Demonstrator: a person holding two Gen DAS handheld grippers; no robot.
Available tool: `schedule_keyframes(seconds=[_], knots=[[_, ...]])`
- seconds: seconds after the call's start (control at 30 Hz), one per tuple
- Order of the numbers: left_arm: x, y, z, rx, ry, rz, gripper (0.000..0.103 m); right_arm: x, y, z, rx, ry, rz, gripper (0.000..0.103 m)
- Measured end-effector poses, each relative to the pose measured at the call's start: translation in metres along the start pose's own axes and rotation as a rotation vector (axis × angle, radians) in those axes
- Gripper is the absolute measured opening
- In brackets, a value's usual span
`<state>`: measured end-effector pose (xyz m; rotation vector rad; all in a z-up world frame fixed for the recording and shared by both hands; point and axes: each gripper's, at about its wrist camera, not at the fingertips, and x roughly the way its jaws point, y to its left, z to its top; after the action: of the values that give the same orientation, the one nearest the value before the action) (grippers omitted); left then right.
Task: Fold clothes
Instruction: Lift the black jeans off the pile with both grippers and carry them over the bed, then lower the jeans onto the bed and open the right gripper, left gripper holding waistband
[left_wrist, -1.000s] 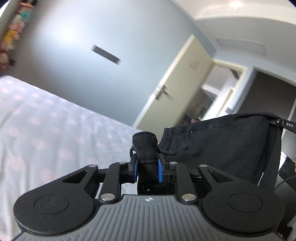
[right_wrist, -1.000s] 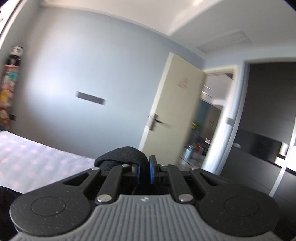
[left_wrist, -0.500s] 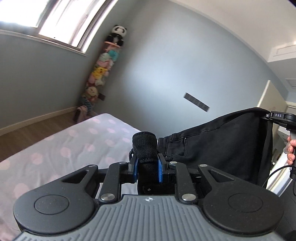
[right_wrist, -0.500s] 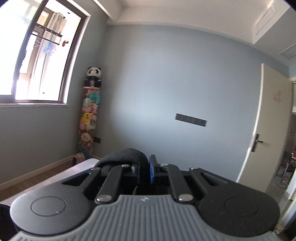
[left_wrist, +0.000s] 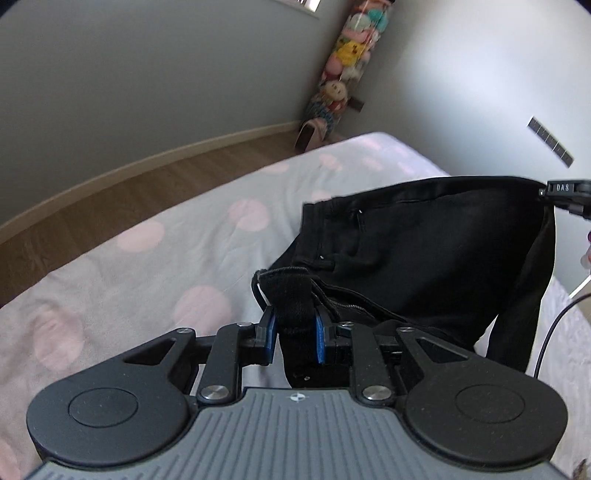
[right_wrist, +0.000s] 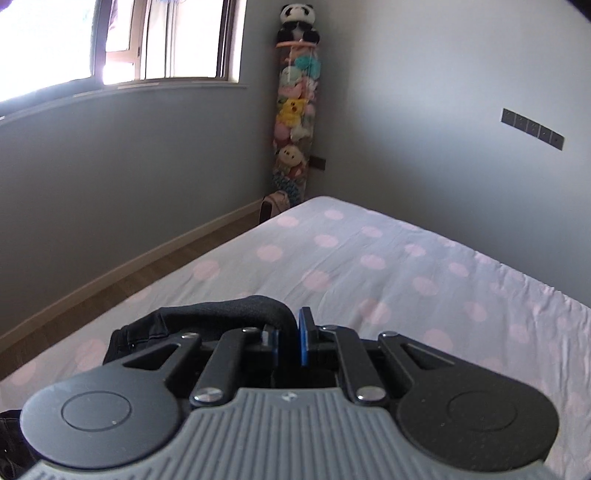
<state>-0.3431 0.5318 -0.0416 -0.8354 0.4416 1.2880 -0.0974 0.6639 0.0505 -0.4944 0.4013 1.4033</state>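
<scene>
A pair of black jeans (left_wrist: 424, 251) hangs stretched between my two grippers above the bed. My left gripper (left_wrist: 294, 332) is shut on a fold of the waistband edge. My right gripper (right_wrist: 288, 339) is shut on another black fold of the jeans (right_wrist: 229, 310), which curls over its left finger and drops away to the left. The right gripper's tip also shows at the far right of the left wrist view (left_wrist: 565, 192), holding the cloth's upper corner. The lower part of the jeans is hidden behind the gripper bodies.
The bed (right_wrist: 388, 266) has a pale sheet with pink dots and fills the lower half of both views. Wood floor (left_wrist: 110, 199) runs along its left side. A tall column of plush toys (right_wrist: 295, 110) stands in the corner. A cable (left_wrist: 550, 332) hangs at the right.
Both grippers have swung left and tilted down with the jeans: the door and ceiling left view, the window, toy column and bed came in. The jeans now hang lower over the sheet.
</scene>
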Motion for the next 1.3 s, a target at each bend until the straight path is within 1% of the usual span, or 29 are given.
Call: schedule_keyframes(seconds=[0.07,0.17,0.2,0.27,0.3,0.33,0.37,0.47,0.53,0.57,0.6,0.67,0.73,0.83,0.9,1.0,1.13,1.2,1.3], knots=[[0.010,0.005,-0.001,0.017,0.020,0.012,0.024,0.026,0.007,-0.005,-0.013,0.015,-0.020,0.012],[0.021,0.010,-0.004,0.028,0.052,0.021,0.025,0.055,-0.007,-0.018,0.026,0.067,-0.048,0.015],[0.022,0.013,-0.006,0.025,0.061,0.019,0.026,0.063,-0.014,-0.022,0.040,0.088,-0.057,0.021],[0.028,0.022,-0.007,0.024,0.075,0.014,0.031,0.067,-0.033,-0.029,0.067,0.120,-0.077,0.031],[0.029,0.026,-0.009,0.024,0.081,0.014,0.032,0.062,-0.044,-0.031,0.084,0.118,-0.070,0.052],[0.028,0.027,-0.011,0.021,0.084,0.010,0.034,0.062,-0.050,-0.035,0.097,0.109,-0.068,0.066],[0.027,0.029,-0.013,0.020,0.083,0.007,0.036,0.059,-0.057,-0.038,0.108,0.100,-0.064,0.068],[0.030,0.035,-0.021,0.020,0.082,0.006,0.038,0.036,-0.076,-0.043,0.137,0.099,-0.022,0.073],[0.034,0.038,-0.022,0.013,0.088,0.012,0.041,0.014,-0.083,-0.050,0.155,0.084,-0.009,0.080],[0.034,0.038,-0.023,0.014,0.089,0.020,0.045,-0.001,-0.088,-0.054,0.165,0.068,0.001,0.082],[0.031,0.037,-0.023,0.019,0.084,0.029,0.047,-0.015,-0.094,-0.058,0.177,0.053,0.009,0.087],[0.023,0.035,-0.025,0.034,0.068,0.045,0.053,-0.043,-0.109,-0.070,0.226,0.040,0.016,0.088],[0.010,0.031,-0.027,0.058,0.042,0.040,0.059,-0.072,-0.126,-0.085,0.280,0.037,0.025,0.088],[-0.009,0.027,-0.032,0.083,0.023,0.034,0.060,-0.117,-0.143,-0.130,0.317,0.065,0.022,0.088],[-0.019,0.024,-0.037,0.094,0.019,0.032,0.061,-0.146,-0.148,-0.169,0.341,0.104,0.020,0.088],[-0.031,0.019,-0.046,0.108,0.011,0.022,0.061,-0.183,-0.137,-0.235,0.367,0.180,0.046,0.087],[-0.038,0.005,-0.060,0.155,0.020,0.014,0.063,-0.219,-0.102,-0.310,0.320,0.240,0.104,0.080],[-0.040,-0.004,-0.067,0.187,0.022,0.012,0.063,-0.226,-0.084,-0.336,0.324,0.257,0.137,0.080],[-0.046,-0.014,-0.074,0.217,0.019,0.005,0.063,-0.225,-0.060,-0.358,0.306,0.264,0.153,0.078]])
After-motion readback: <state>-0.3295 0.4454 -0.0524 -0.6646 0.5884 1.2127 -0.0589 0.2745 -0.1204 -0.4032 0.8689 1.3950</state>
